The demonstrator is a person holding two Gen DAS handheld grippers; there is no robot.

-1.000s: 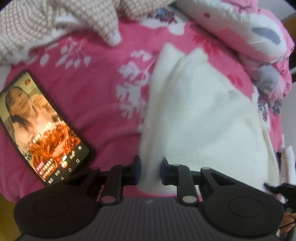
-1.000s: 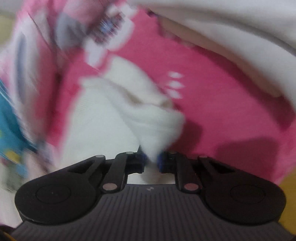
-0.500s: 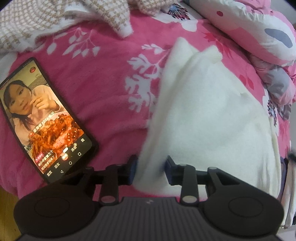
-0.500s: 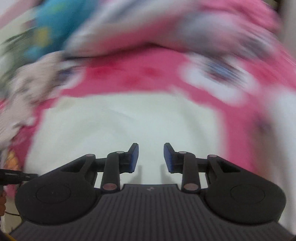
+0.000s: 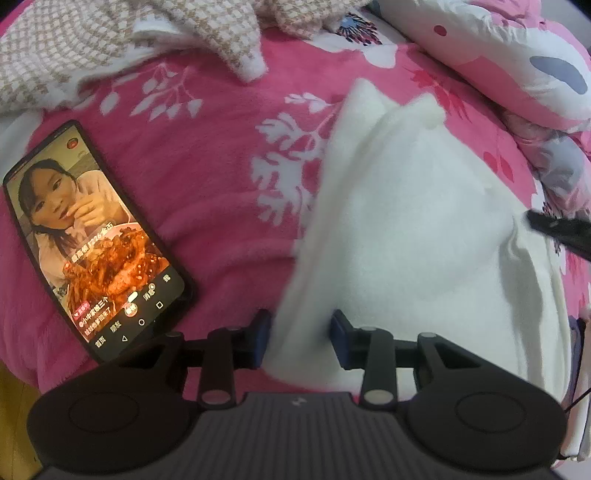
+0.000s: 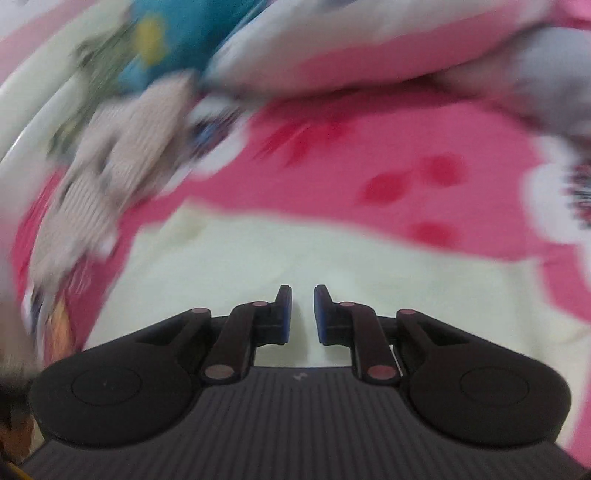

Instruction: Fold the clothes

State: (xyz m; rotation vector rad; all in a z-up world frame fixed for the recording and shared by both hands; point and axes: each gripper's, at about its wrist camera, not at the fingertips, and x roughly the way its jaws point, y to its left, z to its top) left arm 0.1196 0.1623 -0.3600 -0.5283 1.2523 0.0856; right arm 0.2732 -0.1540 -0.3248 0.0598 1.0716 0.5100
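Left gripper [image 5: 300, 338]: jaws have just been widening; the near corner of the white garment [image 5: 417, 236] lies between them, pads no longer pinching it, so released
Right gripper [image 6: 300, 314]: jaws have just been narrowing, a slim gap remains with nothing in it; unclenched, hovering over the white cloth [image 6: 295, 258]
Garment's place: spread on the pink floral blanket [image 5: 207, 155], running from the left jaws up toward 1 o'clock
Left view only: phone [image 5: 92, 236] at 9 o'clock, screen lit, well apart from the garment; checked knit fabric [image 5: 110, 40] at 11 o'clock; the tip of the other gripper at 3 o'clock
Right view only: blue and yellow printed bedding [image 6: 177, 33] at 11 o'clock (heavily blurred, probably a quilt)
Edges and room: bare blanket between phone and garment; blanket's near edge drops off at 7 o'clock
Writing: phone shows Chinese captions, too small to read surely
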